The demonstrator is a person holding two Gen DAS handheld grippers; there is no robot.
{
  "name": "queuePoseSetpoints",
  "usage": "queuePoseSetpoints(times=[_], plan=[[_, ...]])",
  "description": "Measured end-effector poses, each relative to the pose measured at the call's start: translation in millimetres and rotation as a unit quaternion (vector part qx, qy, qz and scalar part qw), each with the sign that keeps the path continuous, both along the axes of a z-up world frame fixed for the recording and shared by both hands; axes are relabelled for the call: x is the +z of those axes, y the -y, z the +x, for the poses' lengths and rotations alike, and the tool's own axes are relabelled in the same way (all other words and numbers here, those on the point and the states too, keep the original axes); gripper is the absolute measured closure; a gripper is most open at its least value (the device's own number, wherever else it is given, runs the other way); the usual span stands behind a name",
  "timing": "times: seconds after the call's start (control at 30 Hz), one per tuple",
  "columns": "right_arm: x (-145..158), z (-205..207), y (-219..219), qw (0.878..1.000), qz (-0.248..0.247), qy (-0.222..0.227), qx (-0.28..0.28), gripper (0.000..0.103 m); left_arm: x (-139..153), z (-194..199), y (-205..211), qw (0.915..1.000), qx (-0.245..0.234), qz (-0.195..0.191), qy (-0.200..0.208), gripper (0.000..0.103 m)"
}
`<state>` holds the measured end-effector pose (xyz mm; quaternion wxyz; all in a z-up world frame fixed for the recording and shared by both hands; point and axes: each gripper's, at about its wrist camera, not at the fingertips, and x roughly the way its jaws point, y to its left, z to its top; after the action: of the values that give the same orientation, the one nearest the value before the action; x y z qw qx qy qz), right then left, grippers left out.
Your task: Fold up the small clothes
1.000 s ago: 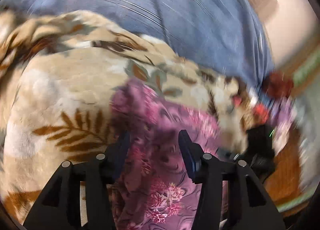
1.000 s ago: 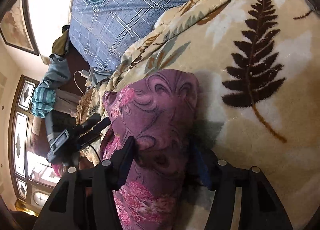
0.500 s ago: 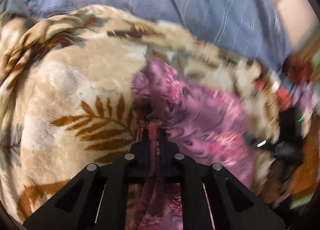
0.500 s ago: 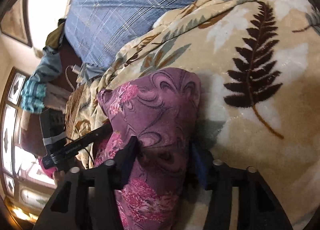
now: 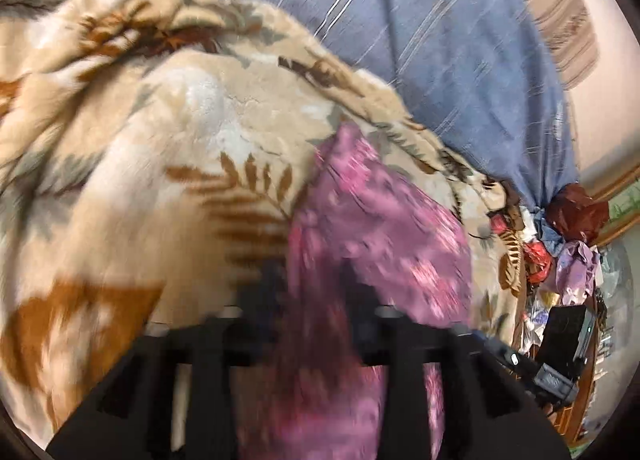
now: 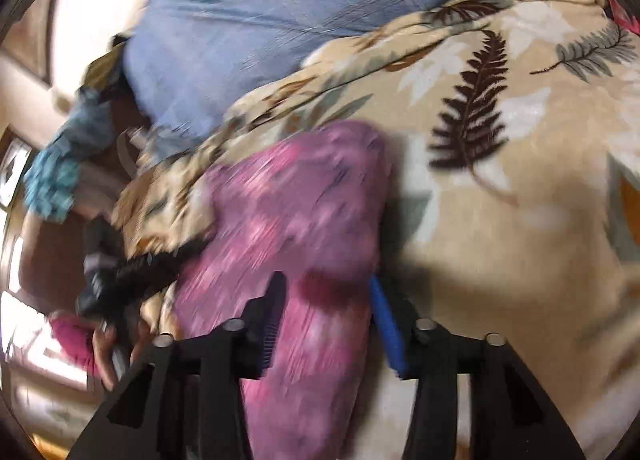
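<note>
A purple floral garment [image 5: 380, 227] lies on a beige leaf-print blanket [image 5: 180, 139]. In the blurred left wrist view, my left gripper [image 5: 314, 284] has its jaws opening, and a strip of the garment runs between the fingers. In the right wrist view the garment [image 6: 296, 211] also passes between the fingers of my right gripper [image 6: 330, 300], whose jaws are opening too; the blue pad [image 6: 386, 320] sits at the cloth's right edge. The left gripper's black body [image 6: 132, 272] and the hand holding it [image 6: 108, 344] show at the left.
A blue checked pillow [image 5: 440, 39] lies behind the blanket [image 6: 500, 240]. Loose clothes are piled at the bed's far side [image 5: 568, 236]. A teal cloth [image 6: 60, 163] hangs by the wall. The right gripper's black body [image 5: 560, 344] shows low at the right.
The left jaws closed on a strip of the garment half a second ago and have since spread apart. Both views have shifted and blurred. The right jaws narrowed slightly, then widened again.
</note>
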<state>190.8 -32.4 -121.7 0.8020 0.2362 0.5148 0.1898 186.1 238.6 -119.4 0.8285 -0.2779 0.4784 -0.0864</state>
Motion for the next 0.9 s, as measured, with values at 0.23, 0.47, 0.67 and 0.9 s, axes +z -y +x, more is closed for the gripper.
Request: queuePoseSetpoints(times=[0.23, 0.47, 0.67, 0.9], plan=[[-26.2, -74.8, -3.3, 0.996, 0.074, -0.035, 0.026, 0.037, -15.1, -47.9, 13.6, 0.9994, 0.016, -0.019, -0.025, 0.051], [-58.3, -70.0, -14.3, 0.992, 0.091, -0.086, 0.027, 0.042, -24.3, -64.3, 1.0, 0.9959, 0.063, -0.042, -0.049, 0.051], [-61.5, -73.0, -10.5, 0.989, 0.117, -0.084, 0.037, 0.06, -39.7, -66.5, 10.9, 0.9943, 0.032, -0.025, -0.098, 0.051], [-54.8, -66.0, -20.3, 0.991, 0.097, -0.074, 0.05, 0.056, -48.2, -76.8, 3.3, 0.9936, 0.015, -0.061, -0.094, 0.051]])
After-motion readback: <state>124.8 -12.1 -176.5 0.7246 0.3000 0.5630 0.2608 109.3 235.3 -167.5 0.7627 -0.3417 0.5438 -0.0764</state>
